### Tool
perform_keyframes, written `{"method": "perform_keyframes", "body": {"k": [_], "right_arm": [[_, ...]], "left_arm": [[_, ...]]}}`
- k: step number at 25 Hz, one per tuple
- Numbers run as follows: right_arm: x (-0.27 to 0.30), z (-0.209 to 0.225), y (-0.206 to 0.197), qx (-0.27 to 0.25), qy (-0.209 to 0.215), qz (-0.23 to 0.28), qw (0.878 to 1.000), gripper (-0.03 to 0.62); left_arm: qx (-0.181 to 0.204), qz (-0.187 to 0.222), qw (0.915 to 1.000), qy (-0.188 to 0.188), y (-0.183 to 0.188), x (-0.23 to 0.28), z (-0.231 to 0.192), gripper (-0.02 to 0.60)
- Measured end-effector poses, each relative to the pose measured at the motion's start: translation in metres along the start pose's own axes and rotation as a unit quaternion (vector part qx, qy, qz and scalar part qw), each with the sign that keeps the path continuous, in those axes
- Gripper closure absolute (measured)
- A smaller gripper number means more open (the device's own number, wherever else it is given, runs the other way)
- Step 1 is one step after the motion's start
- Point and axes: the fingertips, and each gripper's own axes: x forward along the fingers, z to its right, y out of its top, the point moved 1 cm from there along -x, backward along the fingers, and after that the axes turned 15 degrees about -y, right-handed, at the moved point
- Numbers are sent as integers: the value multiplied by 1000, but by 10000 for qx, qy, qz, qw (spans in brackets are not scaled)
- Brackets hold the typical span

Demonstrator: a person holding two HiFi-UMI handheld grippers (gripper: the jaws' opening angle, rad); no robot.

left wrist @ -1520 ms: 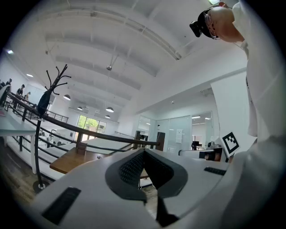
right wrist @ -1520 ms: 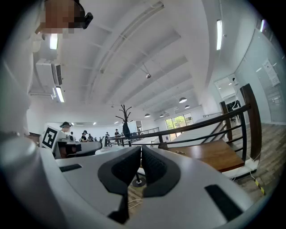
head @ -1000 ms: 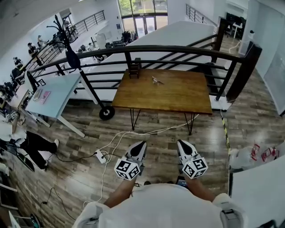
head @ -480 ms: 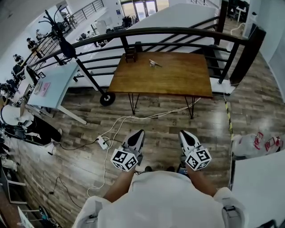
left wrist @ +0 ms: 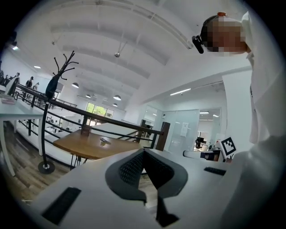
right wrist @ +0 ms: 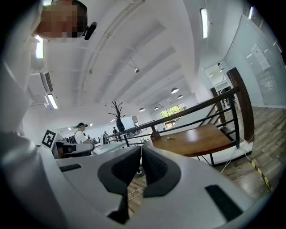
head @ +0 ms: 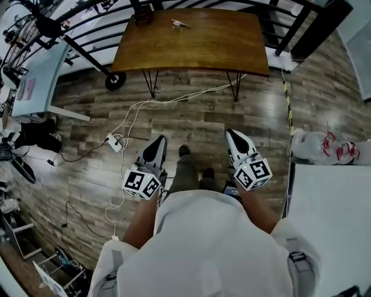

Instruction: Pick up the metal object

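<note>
L gripper (head: 157, 143) closed, empty | R gripper (head: 234, 137) closed (empty) | metal obj (head: 180, 24) on table (head: 203, 49)

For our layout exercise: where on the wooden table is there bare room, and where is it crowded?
The table is bare across its middle, near edge and right half. Only the far left is taken: a dark block at the corner, the metal object just right of it.
</note>
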Motion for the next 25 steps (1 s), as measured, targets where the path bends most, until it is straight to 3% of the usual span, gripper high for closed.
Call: {"method": "perform_keyframes", "body": {"k": [7,19,25], "right_arm": [[59,-14,0,-207,90,-245,9994,568],[217,-66,35,-758,270,-231,9965,568],[261,-77,31,-589,208,-386,9973,568]], "left_arm": [[-97,71,9999,-94,8,30,-59,568],[-284,388,9988,-126,50,47,-219,568],[-526,275,9977,-317,48,70,-264,568]]}}
